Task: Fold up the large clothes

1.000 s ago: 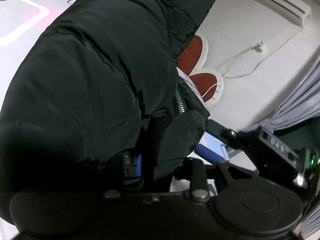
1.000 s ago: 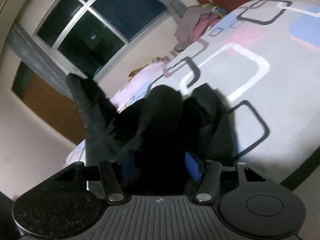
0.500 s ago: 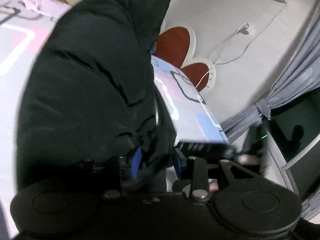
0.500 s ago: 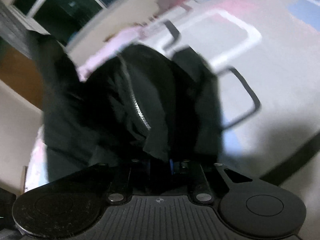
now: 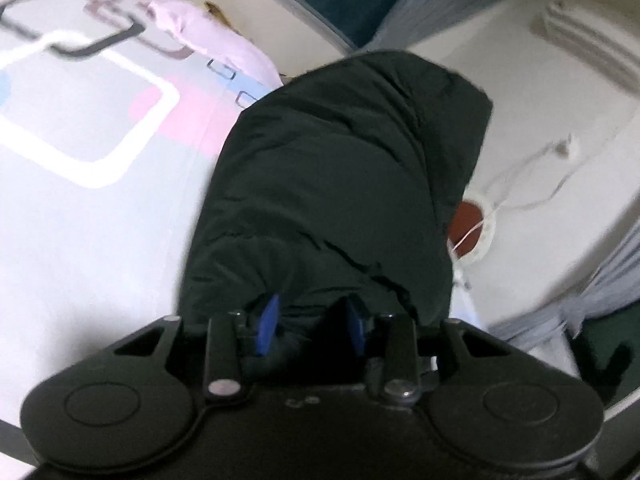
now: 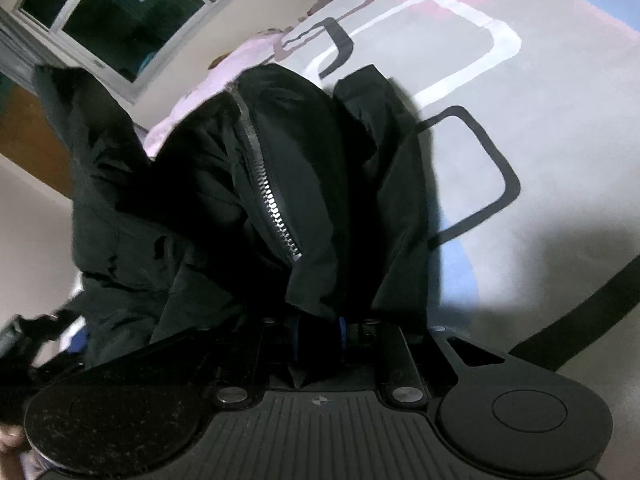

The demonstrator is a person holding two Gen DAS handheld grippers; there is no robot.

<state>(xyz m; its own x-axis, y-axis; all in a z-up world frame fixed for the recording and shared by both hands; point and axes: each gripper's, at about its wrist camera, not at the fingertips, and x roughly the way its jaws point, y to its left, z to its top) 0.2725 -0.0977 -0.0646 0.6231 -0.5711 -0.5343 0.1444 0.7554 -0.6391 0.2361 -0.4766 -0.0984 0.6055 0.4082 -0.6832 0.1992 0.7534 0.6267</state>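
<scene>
A large black puffer jacket (image 5: 332, 184) hangs lifted above the patterned bed sheet (image 5: 88, 184). My left gripper (image 5: 312, 326) has its blue pads wider apart, with jacket fabric bunched between them. In the right wrist view the same jacket (image 6: 280, 184) shows its silver zipper (image 6: 268, 196) and drapes over the sheet (image 6: 540, 160). My right gripper (image 6: 318, 334) has its blue pads close together, pinched on the jacket's hem.
A pink garment (image 5: 208, 44) lies at the bed's far edge, also in the right wrist view (image 6: 224, 68). A window (image 6: 120, 12), a grey curtain (image 5: 600, 292), a white cable (image 5: 532, 184) and a wall air conditioner (image 5: 592, 44) surround the bed.
Both grippers swung with the jacket; more bed sheet shows at the left. The left pads have spread wider apart. The right pads closed tight on the hem and the zipper came into view.
</scene>
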